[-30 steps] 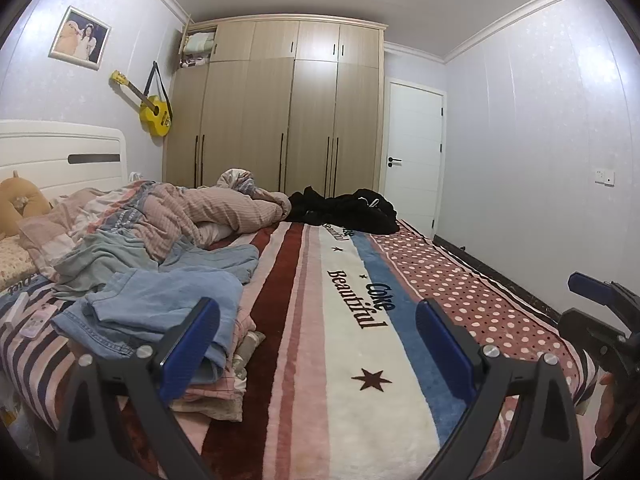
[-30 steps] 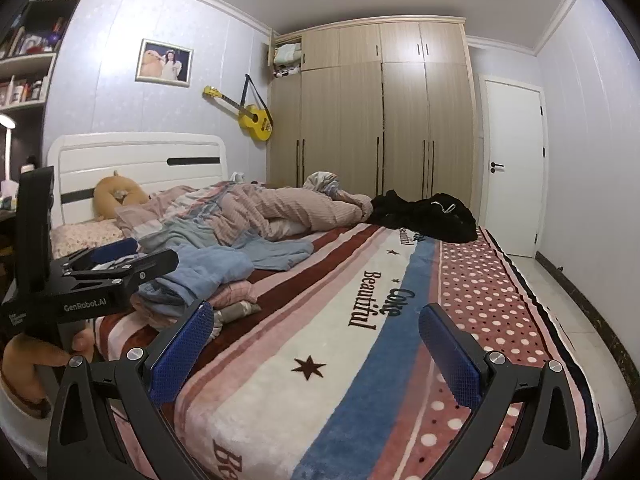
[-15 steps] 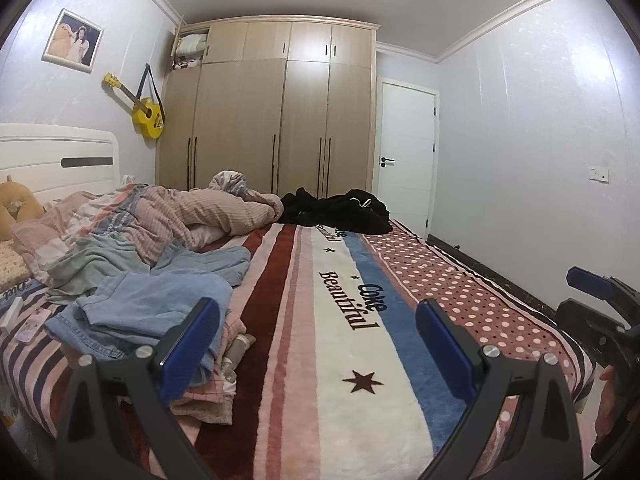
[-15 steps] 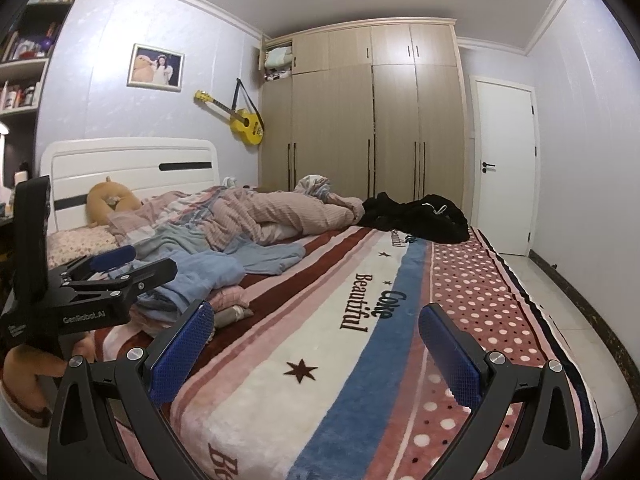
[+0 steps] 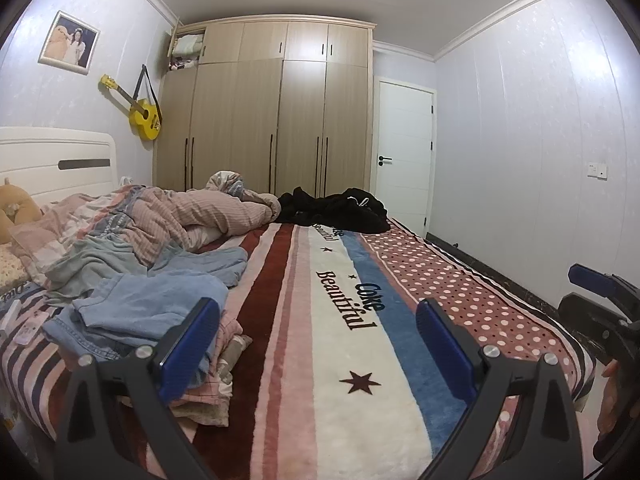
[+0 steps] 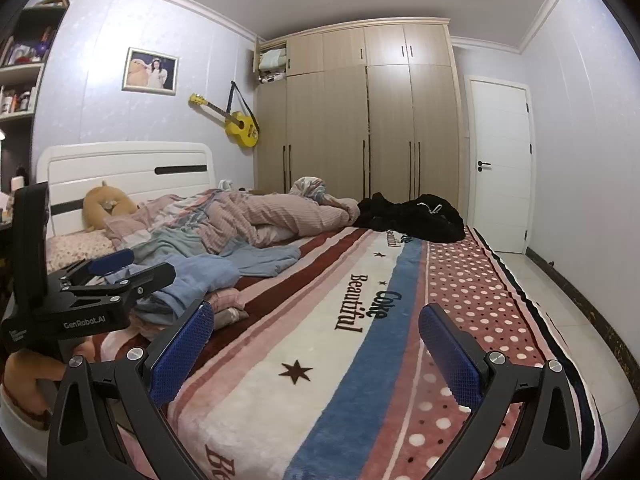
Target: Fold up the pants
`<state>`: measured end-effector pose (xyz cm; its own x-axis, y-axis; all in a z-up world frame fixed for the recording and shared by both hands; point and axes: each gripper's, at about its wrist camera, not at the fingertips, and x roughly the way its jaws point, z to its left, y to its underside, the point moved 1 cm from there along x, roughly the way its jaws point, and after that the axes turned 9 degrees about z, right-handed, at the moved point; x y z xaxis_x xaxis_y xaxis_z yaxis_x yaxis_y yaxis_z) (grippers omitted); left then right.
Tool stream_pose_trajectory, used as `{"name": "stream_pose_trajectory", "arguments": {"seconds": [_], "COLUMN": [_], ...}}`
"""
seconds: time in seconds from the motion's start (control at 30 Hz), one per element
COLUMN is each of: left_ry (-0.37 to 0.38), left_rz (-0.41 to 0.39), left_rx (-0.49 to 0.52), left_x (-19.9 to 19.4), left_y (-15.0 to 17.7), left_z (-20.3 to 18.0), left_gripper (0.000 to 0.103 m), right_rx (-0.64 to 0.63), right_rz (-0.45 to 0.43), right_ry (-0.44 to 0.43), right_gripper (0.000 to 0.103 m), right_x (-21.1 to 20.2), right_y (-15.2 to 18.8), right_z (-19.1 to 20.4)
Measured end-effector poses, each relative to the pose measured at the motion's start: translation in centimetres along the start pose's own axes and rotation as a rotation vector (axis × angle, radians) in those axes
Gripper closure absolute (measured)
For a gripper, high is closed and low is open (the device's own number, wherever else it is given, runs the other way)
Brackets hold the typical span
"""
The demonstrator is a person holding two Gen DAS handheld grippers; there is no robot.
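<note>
Left tool (image 5: 318,344) gaping wide, nothing held, above the bed (image 5: 344,360). Right tool (image 6: 316,350) likewise wide open and empty, over the striped blanket (image 6: 320,360). Pants (image 5: 136,312) lie crumpled on a clothes pile at the bed's left side, just beyond the left tool's left finger.

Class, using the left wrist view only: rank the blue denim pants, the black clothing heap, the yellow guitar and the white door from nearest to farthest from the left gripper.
1. blue denim pants: just ahead of the left gripper, left side of bed.
2. black clothing heap: far end of bed.
3. and 4. yellow guitar, left wall, and white door, far right corner: too close to call.
</note>
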<state>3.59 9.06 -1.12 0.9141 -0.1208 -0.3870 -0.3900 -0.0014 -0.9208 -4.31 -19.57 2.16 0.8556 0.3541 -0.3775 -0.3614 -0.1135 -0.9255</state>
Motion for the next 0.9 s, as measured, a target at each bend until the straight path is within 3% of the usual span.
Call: {"name": "stream_pose_trajectory", "arguments": {"seconds": [0.9], "left_ry": [0.000], "left_rz": [0.006], "left_rx": [-0.003], "left_x": [0.38], "left_y": [0.19], "left_z": [0.22], "left_gripper": [0.005], "right_rx": [0.004], "right_rz": [0.000], "right_ry": [0.002], "right_gripper": [0.001], "right_x": [-0.14], "right_y": [0.02], "right_z": [0.17]}}
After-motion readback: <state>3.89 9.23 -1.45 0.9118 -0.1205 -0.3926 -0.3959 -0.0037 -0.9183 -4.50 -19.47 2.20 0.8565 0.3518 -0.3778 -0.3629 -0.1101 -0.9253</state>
